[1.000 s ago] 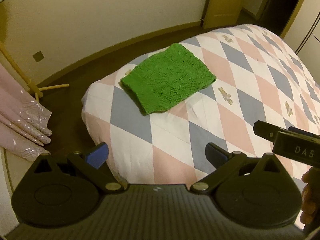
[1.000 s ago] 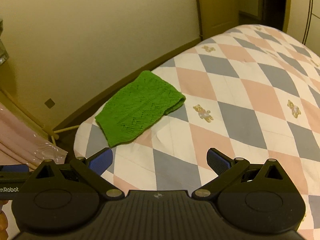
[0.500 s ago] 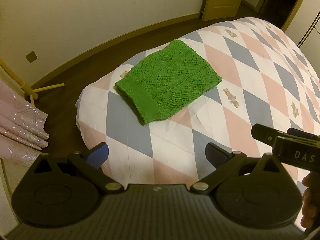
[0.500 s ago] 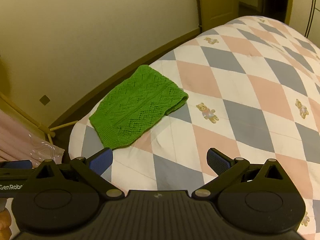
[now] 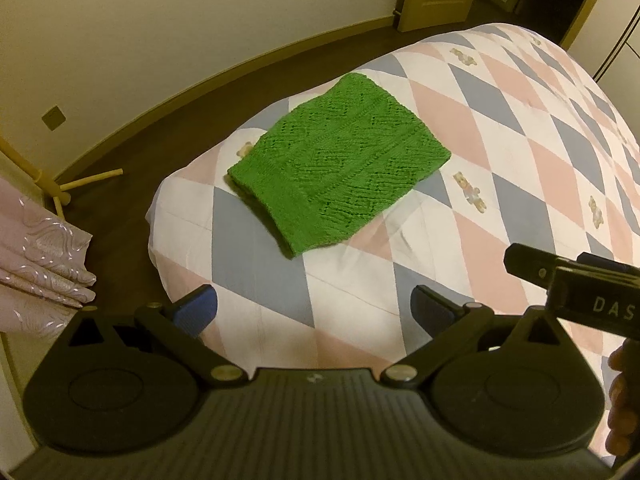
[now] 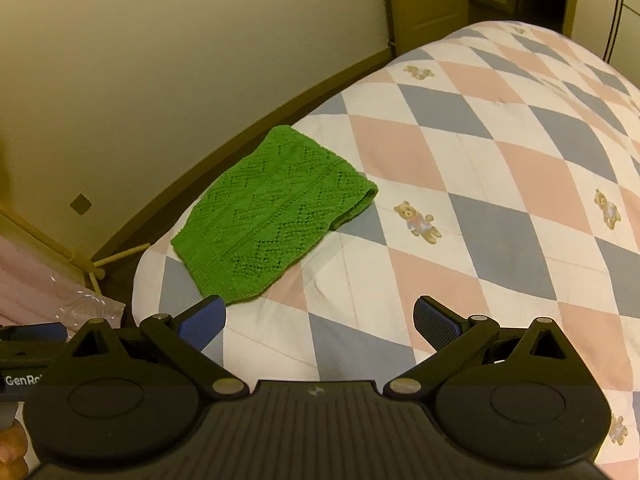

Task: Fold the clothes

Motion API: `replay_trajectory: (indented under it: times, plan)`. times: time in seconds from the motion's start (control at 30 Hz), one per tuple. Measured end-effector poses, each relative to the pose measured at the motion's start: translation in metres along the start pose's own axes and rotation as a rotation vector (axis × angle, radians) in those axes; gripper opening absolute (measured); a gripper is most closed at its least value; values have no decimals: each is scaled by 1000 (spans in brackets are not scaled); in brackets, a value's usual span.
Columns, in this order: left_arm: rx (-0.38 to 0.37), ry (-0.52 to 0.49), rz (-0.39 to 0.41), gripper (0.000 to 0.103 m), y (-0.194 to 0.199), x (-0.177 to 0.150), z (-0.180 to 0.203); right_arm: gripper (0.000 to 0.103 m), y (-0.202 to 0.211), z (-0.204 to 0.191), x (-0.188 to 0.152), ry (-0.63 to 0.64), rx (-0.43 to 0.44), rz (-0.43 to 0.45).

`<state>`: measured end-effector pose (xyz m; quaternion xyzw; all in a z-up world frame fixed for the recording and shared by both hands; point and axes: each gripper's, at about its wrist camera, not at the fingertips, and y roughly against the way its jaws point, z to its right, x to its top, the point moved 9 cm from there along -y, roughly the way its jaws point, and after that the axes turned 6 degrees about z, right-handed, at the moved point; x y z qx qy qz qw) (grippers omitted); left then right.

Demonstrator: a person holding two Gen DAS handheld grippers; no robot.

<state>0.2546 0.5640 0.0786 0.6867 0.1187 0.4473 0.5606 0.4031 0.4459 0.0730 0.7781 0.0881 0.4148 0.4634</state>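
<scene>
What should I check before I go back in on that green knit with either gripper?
1. Left gripper open and empty: ok.
2. Right gripper open and empty: ok.
3. Green knit folded, lying flat on the quilt: ok.
4. Knit fully on the bed, though near the corner: ok.
5. Path from both grippers to the knit free of objects: ok.
6. Layers aligned underneath the fold: cannot tell.

Both wrist cams above bed (image 5: 500, 128) corner, angled down, mid-range, sharing green knit (image 5: 340, 172).
</scene>
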Motion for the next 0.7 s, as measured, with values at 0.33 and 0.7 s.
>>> replay_trajectory:
  times: [0.33,0.7]
  plan:
    - [7,-13,3,102,-7,11,-13,103,-6,-11,5,-6,-5,6]
    - [1,-25,56,102,7,16,-18,103,8,-14,6,-2,-8,33]
